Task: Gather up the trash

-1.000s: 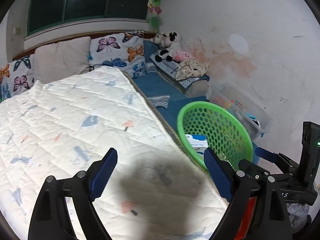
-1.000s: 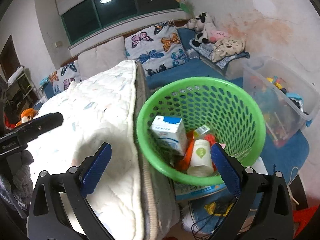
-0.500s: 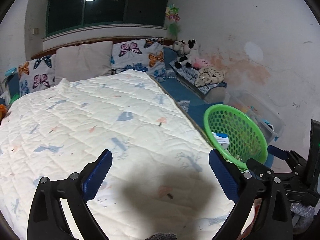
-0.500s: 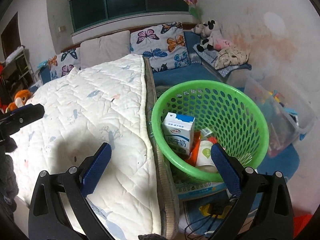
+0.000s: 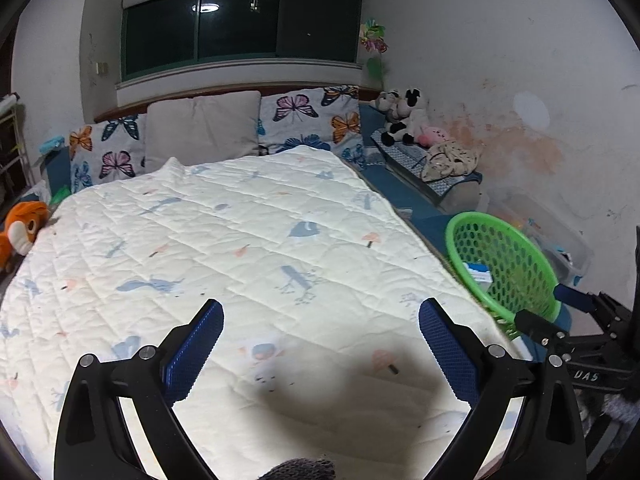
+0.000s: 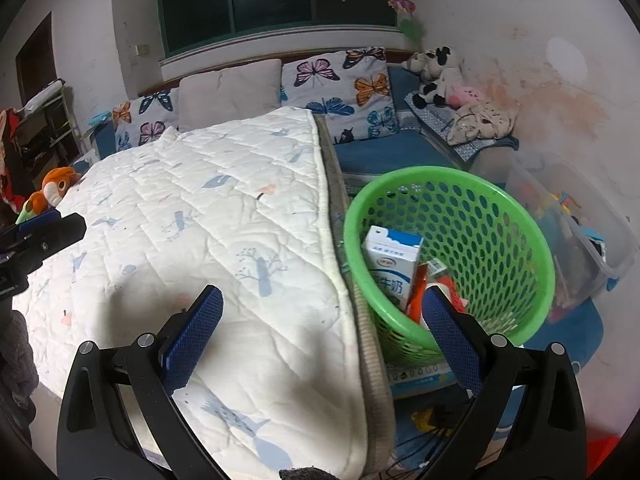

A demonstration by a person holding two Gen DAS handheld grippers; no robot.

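Beside the right edge of the bed, on the floor, stands the green basket (image 6: 448, 256), which already holds the collected trash: a white and blue milk carton (image 6: 394, 268) standing upright against its left wall, with an orange wrapper (image 6: 418, 296) and other small pieces just to its right. The carton's long axis runs roughly vertical.

From the right gripper (image 6: 322, 326) the basket lies ahead and to the right, near the right finger; part of the basket's near rim is hidden behind that finger. From the left gripper (image 5: 320, 338) the basket (image 5: 508, 272) lies far to the right, past the edge of the white quilt (image 5: 224, 248). The right hand is judged the nearer one to the basket.

No loose trash is visible on the quilt in either view, so the next item to collect cannot be located from these views.

Left gripper: jaws spread wide, nothing between them, only quilt visible beyond. Right gripper: jaws likewise spread wide and empty, straddling the quilt edge (image 6: 336, 264) and the basket rim without touching either.
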